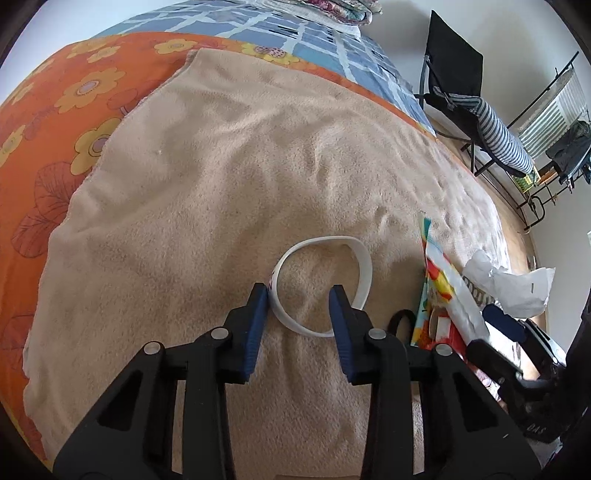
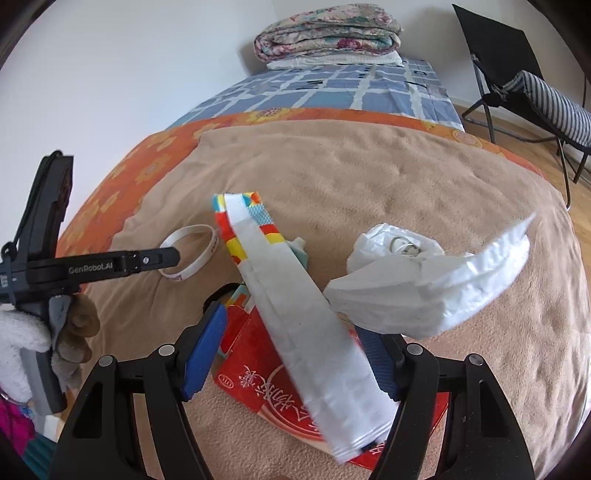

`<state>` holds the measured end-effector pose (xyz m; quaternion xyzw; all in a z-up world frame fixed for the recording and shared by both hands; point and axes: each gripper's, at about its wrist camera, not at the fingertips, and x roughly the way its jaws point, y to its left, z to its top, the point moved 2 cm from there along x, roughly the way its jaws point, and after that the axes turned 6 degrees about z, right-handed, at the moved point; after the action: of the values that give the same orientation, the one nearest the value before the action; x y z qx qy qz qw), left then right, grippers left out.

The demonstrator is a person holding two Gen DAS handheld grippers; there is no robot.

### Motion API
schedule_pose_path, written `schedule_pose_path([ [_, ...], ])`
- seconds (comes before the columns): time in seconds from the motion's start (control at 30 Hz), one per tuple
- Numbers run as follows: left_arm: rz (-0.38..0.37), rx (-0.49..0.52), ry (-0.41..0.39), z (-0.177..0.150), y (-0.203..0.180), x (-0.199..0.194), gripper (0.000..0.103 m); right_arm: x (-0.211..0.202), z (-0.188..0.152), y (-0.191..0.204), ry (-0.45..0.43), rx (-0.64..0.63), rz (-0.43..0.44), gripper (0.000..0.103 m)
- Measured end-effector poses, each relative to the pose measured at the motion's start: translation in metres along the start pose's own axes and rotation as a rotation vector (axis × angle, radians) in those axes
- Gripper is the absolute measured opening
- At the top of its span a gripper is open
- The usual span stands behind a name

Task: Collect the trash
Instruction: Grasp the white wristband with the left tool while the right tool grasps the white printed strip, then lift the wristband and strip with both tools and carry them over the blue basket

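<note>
A beige fleece blanket (image 1: 207, 206) covers the near end of the bed, laid over an orange flowered sheet (image 1: 55, 122) that shows along the blanket's left and far edges. Beyond that lies a blue checked sheet (image 2: 332, 92), and a folded floral quilt (image 2: 328, 31) sits at the bed's far end against the wall. Off the bed's right side stands a black folding chair (image 2: 491, 48) with a striped cushion (image 2: 554, 107) on it, on a wooden floor.

The trash is gathered near the blanket's near edge. A white silicone wristband (image 1: 321, 284) lies flat and bent into a loop. The left gripper (image 1: 299, 295) straddles its near side: the left pad touches the outside of the band, the right pad stands inside the loop, and the jaws are still apart, not pinching it. Just right of the band lies a long wrapper (image 2: 280, 295), white on its upper face with orange, yellow and teal printing along the edge. It runs over a red packet (image 2: 258, 376) printed with white characters. A small tube (image 2: 299, 245) pokes out beside the wrapper. A crumpled white plastic bag (image 2: 424, 280) lies to the right, with something round inside that I cannot make out.

The right gripper (image 2: 291, 354) has its jaws apart on either side of the wrapper and red packet, clamped on neither. A gloved hand (image 2: 22, 339) holds the left gripper's handle.
</note>
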<state>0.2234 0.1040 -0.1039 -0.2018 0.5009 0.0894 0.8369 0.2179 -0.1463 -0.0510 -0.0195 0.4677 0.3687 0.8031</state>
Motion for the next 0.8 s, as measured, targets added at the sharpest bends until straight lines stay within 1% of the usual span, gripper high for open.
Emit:
schedule_pose_path([
  [0.03,0.006,0.003,-0.003,0.000,0.001,0.001,0.028,0.001,0.000,0.001,0.003,-0.005,0.002,0.071],
  [0.1,0.017,0.011,-0.010,-0.001,0.001,0.001,0.020,0.004,-0.001,0.007,0.016,-0.031,-0.003,0.071],
  [0.17,0.022,0.019,-0.014,-0.001,0.002,0.002,0.015,0.007,-0.003,0.010,0.027,-0.057,-0.036,0.071],
  [0.2,0.023,0.021,-0.014,-0.001,0.003,0.001,0.014,0.009,-0.005,0.013,0.035,-0.073,-0.063,0.070],
  [0.27,0.015,0.017,-0.018,-0.001,0.005,0.001,0.012,0.012,-0.008,0.014,0.051,-0.084,-0.079,0.056],
  [0.3,0.015,0.017,-0.019,-0.001,0.005,0.001,0.011,0.014,-0.008,0.014,0.056,-0.081,-0.074,0.056],
  [0.33,0.015,0.020,-0.022,-0.001,0.005,0.001,0.011,0.015,-0.009,0.014,0.062,-0.072,-0.071,0.052],
  [0.4,0.019,0.025,-0.028,-0.002,0.004,0.000,0.009,0.015,-0.010,0.014,0.056,-0.070,-0.076,0.051],
  [0.47,0.018,0.028,-0.034,-0.002,0.003,-0.002,0.007,0.014,-0.010,0.015,0.053,-0.070,-0.067,0.045],
  [0.53,0.013,0.029,-0.046,-0.003,0.002,-0.005,0.006,0.013,-0.010,0.015,0.046,-0.063,-0.050,0.031],
  [0.7,-0.007,0.031,-0.080,0.000,-0.001,-0.014,0.006,0.010,-0.009,0.015,0.027,-0.037,-0.022,0.018],
  [0.8,-0.009,0.033,-0.094,0.001,-0.002,-0.018,0.005,0.007,-0.008,0.014,0.017,-0.019,-0.009,0.016],
])
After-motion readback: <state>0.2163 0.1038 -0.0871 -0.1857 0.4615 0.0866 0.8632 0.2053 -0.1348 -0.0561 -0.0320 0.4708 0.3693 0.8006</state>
